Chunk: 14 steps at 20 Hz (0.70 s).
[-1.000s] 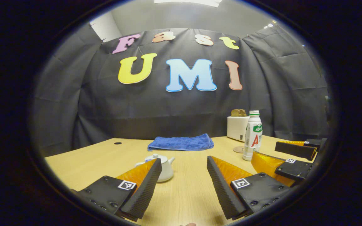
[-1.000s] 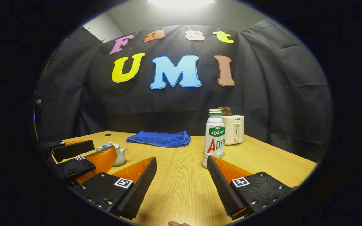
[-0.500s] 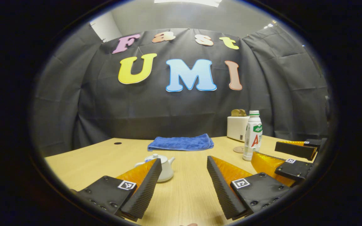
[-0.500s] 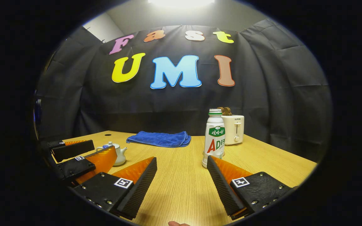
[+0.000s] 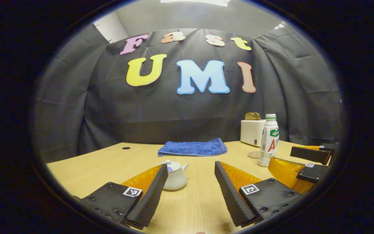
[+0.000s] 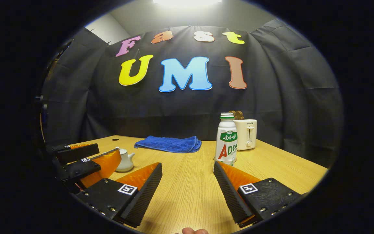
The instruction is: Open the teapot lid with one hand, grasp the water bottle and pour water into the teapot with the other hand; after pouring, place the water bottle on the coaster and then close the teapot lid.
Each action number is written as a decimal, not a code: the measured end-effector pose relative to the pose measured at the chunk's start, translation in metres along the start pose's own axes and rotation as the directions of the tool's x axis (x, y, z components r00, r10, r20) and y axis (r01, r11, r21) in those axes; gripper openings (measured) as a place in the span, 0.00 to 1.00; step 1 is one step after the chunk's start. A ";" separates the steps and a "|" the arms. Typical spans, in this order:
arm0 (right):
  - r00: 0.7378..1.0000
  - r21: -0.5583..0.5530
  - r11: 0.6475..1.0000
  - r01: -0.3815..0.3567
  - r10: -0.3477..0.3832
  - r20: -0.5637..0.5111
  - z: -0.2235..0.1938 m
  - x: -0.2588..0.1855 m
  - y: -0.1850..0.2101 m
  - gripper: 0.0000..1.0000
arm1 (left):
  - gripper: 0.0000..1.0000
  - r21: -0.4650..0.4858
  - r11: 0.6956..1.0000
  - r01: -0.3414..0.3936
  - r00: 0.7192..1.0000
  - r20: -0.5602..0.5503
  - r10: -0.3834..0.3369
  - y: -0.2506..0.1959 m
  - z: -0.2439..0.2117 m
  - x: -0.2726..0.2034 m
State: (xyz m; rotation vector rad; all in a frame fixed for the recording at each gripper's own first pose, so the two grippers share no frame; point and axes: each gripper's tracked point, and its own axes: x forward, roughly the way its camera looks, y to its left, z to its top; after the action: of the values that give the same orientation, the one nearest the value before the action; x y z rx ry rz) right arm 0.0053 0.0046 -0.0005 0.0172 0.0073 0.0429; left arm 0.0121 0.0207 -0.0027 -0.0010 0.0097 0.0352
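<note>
A small white teapot (image 5: 175, 178) stands on the wooden table (image 5: 89, 165) with its lid (image 5: 169, 163) on. My left gripper (image 5: 191, 167) is open just short of it, and the pot sits by its left finger. A white bottle (image 6: 227, 140) with a green cap stands upright ahead of my right gripper (image 6: 187, 165), which is open, behind the tip of its right finger. In the left gripper view the bottle (image 5: 269, 140) stands beside a round coaster (image 5: 254, 154), with the right gripper (image 5: 281, 156) low near it. The left gripper (image 6: 108, 151) shows beside the teapot (image 6: 124, 161).
A folded blue towel (image 5: 193, 148) lies at the back of the table. A white toaster (image 6: 248, 134) with bread in it stands behind the bottle. A hand's fingertip (image 6: 190, 231) shows at the bottom edge.
Both grippers have eased forward and turned a little left. The teapot now sits closer in the left gripper view, the bottle closer in the right gripper view. Both stay open.
</note>
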 end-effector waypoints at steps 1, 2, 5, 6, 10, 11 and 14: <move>1.000 0.013 1.000 -0.005 0.005 -0.004 0.000 0.001 0.000 0.99 | 1.00 0.001 1.000 0.005 1.000 -0.007 -0.005 0.001 -0.002 0.002; 1.000 0.022 1.000 -0.008 0.009 -0.014 -0.002 0.001 -0.001 0.99 | 1.00 -0.001 1.000 0.013 1.000 -0.016 -0.013 0.001 -0.003 0.006; 1.000 0.036 0.999 -0.009 0.010 -0.027 -0.002 0.002 -0.006 0.99 | 1.00 -0.013 0.999 0.032 0.999 -0.034 -0.033 0.006 -0.006 0.019; 1.000 0.040 0.999 -0.007 0.008 -0.029 -0.003 0.002 -0.007 0.99 | 1.00 -0.015 1.000 0.025 0.999 -0.034 -0.025 0.012 -0.003 0.023; 1.000 0.054 0.998 -0.010 0.012 -0.029 -0.003 0.001 -0.008 0.99 | 1.00 -0.010 0.999 -0.031 0.999 -0.016 0.030 0.039 0.015 0.044; 0.999 0.053 0.998 -0.014 0.016 -0.031 -0.003 0.001 -0.007 0.99 | 1.00 -0.007 0.999 -0.035 0.999 -0.025 0.035 0.043 0.014 0.050; 0.999 0.057 0.998 -0.019 0.021 -0.030 -0.003 0.001 -0.007 0.99 | 1.00 -0.042 0.998 -0.051 0.997 -0.053 0.049 0.056 0.011 0.066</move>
State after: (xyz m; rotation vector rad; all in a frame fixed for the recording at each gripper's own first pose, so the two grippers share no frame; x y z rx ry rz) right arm 0.0067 -0.0024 -0.0033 0.0732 0.0389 0.0629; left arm 0.0764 0.0793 0.0080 -0.0449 0.0612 0.0854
